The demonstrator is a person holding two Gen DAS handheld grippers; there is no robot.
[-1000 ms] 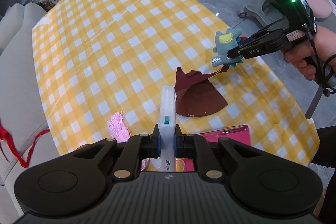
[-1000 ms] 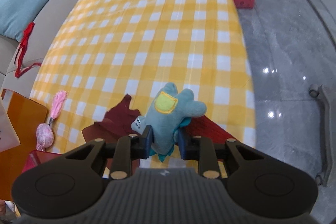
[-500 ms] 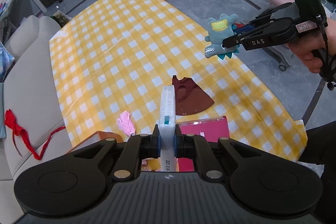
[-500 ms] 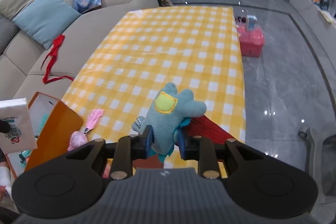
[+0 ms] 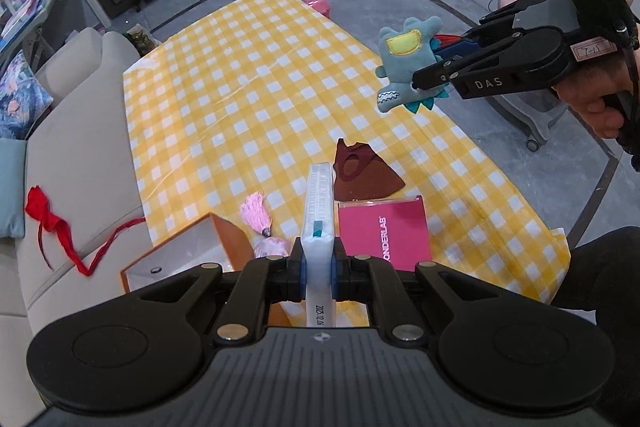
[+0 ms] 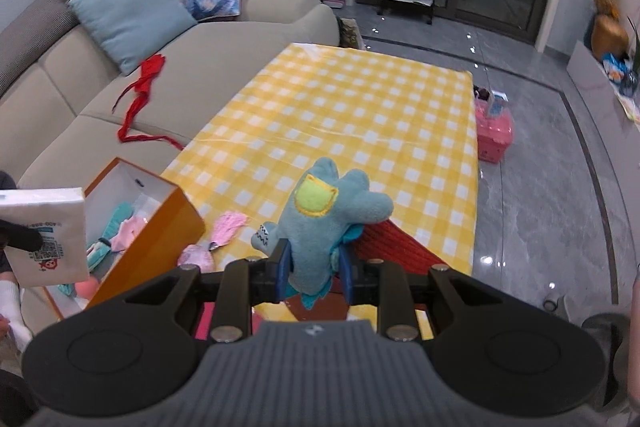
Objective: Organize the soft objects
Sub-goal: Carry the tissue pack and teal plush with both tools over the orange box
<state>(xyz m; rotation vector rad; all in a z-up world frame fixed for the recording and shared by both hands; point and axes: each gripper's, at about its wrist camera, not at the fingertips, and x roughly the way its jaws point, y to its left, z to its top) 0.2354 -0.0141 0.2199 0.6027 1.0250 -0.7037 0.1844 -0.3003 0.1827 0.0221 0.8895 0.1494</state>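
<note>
Two hand-held grippers are raised above the yellow-checked surface [image 5: 248, 95], each with a load. The left hand-held gripper [image 5: 318, 265] points steeply down, its jaws pressed onto the narrow edge of a white tissue pack [image 5: 319, 211]; a printed date reading "2025.12.06" shows on that edge, and in the right wrist view the pack's broad face [image 6: 44, 235] carries a code block and a small red figure, the rest too small to read. The right hand-held gripper [image 6: 314, 273] is held in a person's hand [image 5: 592, 103] well above the surface, angled downward, its jaws pinching the lower body of a teal plush toy [image 6: 324, 215] with a yellow patch; the toy hangs clear of the surface. The side of this tool bears "DAS" and a small handwritten label I cannot read, with a green light lit on top. On the surface lie a pink booklet [image 5: 384, 231] marked "WONDERLAB", a dark red cloth [image 5: 364, 175] just beyond it, and a pink tassel [image 5: 256, 211] beside an open orange box [image 6: 160, 223] holding soft items.
</note>
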